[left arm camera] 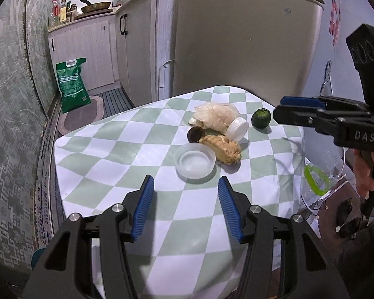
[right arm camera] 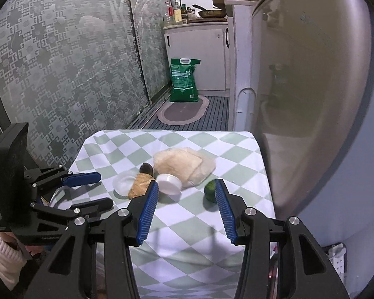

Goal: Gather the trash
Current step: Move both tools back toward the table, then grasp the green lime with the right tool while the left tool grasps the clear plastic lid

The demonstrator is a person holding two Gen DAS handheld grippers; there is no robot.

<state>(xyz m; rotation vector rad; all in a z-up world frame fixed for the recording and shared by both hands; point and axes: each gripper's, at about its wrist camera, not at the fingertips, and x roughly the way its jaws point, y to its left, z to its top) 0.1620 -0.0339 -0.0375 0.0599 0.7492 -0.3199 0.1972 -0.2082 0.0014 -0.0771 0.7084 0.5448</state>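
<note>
On a table with a green-and-white checked cloth [left arm camera: 117, 149] [right arm camera: 227, 149] lies a small heap of trash. It holds a crumpled pale wrapper [left arm camera: 215, 118] [right arm camera: 184, 167], a small white tub on its side [left arm camera: 237, 129] [right arm camera: 169, 184], a shallow translucent lid [left arm camera: 195, 163] [right arm camera: 123, 183], a tan ginger-like lump [left arm camera: 223, 148] [right arm camera: 139, 185] and a dark round piece [left arm camera: 194, 134] [right arm camera: 146, 168]. A green lime [left arm camera: 261, 117] [right arm camera: 210, 190] sits apart. My left gripper [left arm camera: 186, 177] [right arm camera: 104, 189] hangs open just short of the lid. My right gripper [right arm camera: 186, 183] [left arm camera: 278, 108] is open and empty near the tub and lime.
A beige fridge [left arm camera: 236, 37] [right arm camera: 311, 87] stands close behind the table. On the floor are a green sack [left arm camera: 72, 84] [right arm camera: 184, 81] and an oval mat [right arm camera: 183, 112]. A clear bag with a green handle [left arm camera: 316, 179] hangs off the table's side. Patterned glass doors [right arm camera: 62, 74] are to the left.
</note>
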